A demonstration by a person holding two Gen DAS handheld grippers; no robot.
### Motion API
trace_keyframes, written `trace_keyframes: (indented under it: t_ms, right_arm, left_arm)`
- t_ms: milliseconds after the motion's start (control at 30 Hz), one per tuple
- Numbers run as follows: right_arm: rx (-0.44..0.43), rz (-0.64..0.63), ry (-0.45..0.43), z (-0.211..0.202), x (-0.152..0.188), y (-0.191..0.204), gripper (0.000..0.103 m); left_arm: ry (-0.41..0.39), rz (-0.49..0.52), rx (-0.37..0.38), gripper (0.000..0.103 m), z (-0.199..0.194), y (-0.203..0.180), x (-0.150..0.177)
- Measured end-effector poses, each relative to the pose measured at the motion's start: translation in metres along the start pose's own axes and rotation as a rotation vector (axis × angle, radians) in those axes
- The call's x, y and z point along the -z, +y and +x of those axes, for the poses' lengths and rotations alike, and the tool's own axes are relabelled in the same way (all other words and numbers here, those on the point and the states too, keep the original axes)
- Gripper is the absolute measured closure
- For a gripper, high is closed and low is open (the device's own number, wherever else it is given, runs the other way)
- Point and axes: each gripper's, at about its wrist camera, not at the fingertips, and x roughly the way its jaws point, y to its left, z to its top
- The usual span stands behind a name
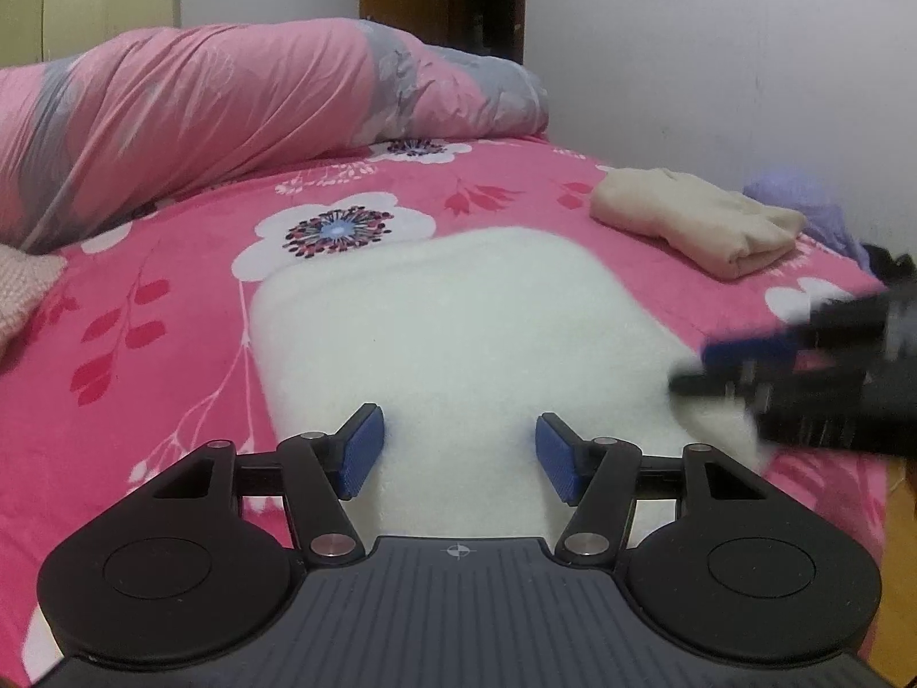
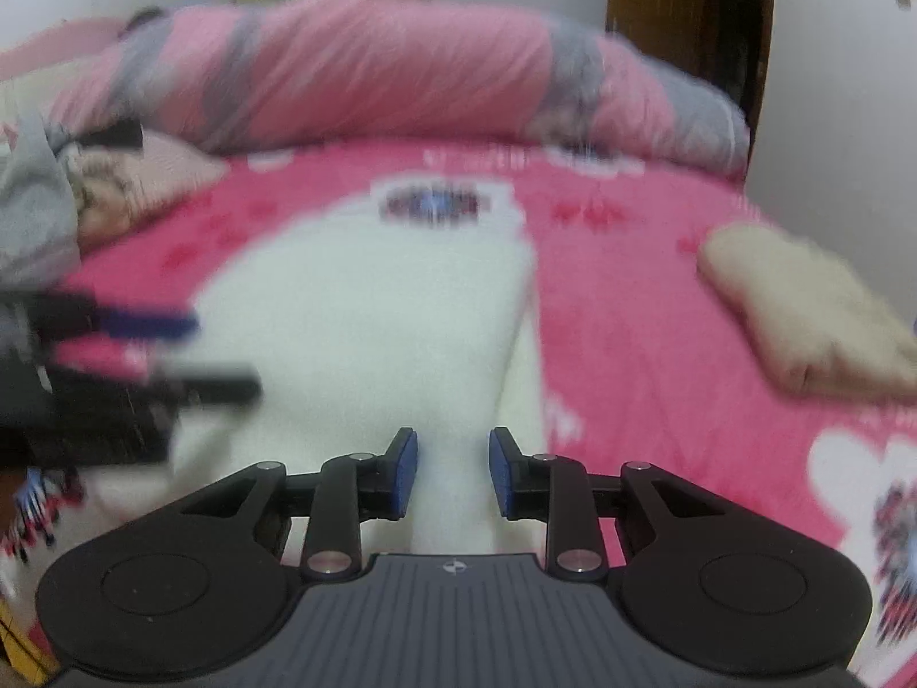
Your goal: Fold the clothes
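A folded white fleece garment (image 1: 458, 332) lies mid-frame on the pink flowered bed (image 1: 172, 298), with bare sheet open on both its sides. The left claw (image 1: 458, 458) hangs released above its near edge, gripping nothing. The right claw (image 2: 453, 473) stands parted with nothing clasped, over the garment's right edge. A folded beige garment (image 1: 693, 223) sits at the right, a rolled quilt (image 1: 229, 114) behind. No writing is legible.

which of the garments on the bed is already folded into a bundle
The beige garment, sitting at the far right near the wall as a compact folded bundle. The white fleece garment lies spread flat in the middle, and it is far larger.
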Motion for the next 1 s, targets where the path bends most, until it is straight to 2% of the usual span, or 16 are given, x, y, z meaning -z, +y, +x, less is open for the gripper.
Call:
trace_keyframes:
  t_ms: [100, 167, 333, 500, 600, 700, 867, 1000]
  right_arm:
    - [-0.018, 0.022, -0.049, 0.005, -0.017, -0.003, 0.074]
    - [-0.028, 0.027, -0.052, 0.016, -0.022, -0.004, 0.074]
    - [-0.038, 0.016, 0.019, 0.058, -0.005, -0.001, 0.074]
    - [-0.029, 0.001, 0.034, 0.057, -0.005, 0.002, 0.074]
    - [-0.039, 0.017, 0.03, 0.056, -0.004, 0.0, 0.074]
    - [-0.043, 0.027, 0.026, 0.057, -0.004, -0.002, 0.074]
    - [-0.045, 0.027, 0.028, 0.057, -0.004, -0.002, 0.074]
    - [-0.052, 0.032, 0.042, 0.054, -0.018, -0.002, 0.074]
  left_arm:
    - [0.0, 0.003, -0.009, 0.043, 0.001, -0.002, 0.0]
    - [0.0, 0.004, -0.009, 0.043, 0.001, -0.002, 0.0]
    - [0.003, -0.005, 0.011, 0.043, 0.001, 0.0, -0.001]
    - [-0.004, 0.017, 0.02, 0.044, -0.001, 0.0, -0.004]
    - [-0.047, -0.003, 0.044, 0.044, -0.01, 0.004, -0.012]
    - [-0.07, -0.007, 0.03, 0.044, -0.007, 0.005, -0.024]
    - [0.025, -0.069, 0.017, 0.045, 0.027, 0.016, -0.03]
    - [0.023, -0.072, 0.016, 0.044, 0.029, 0.015, -0.027]
